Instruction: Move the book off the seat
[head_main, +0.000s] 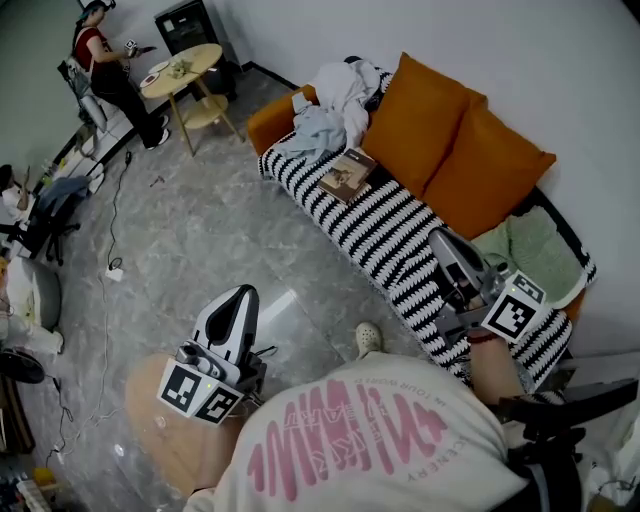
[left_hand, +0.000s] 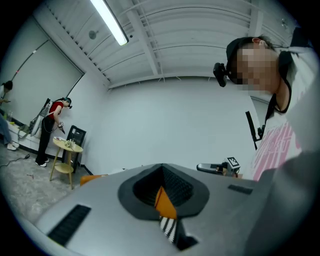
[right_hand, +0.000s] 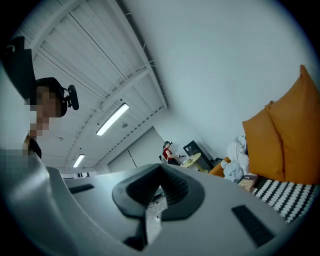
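Head view had the book (head_main: 347, 174) flat on the striped sofa seat (head_main: 392, 236), just beside the clothes pile (head_main: 333, 102) and in front of the orange cushions (head_main: 445, 140), untouched, so you were at the approach step. Your left gripper (head_main: 240, 295) and right gripper (head_main: 441, 240) both had jaws closed on nothing, well short of it. Next move, I'd say: open the right jaws, reach along the seat, pinch the book's near edge.
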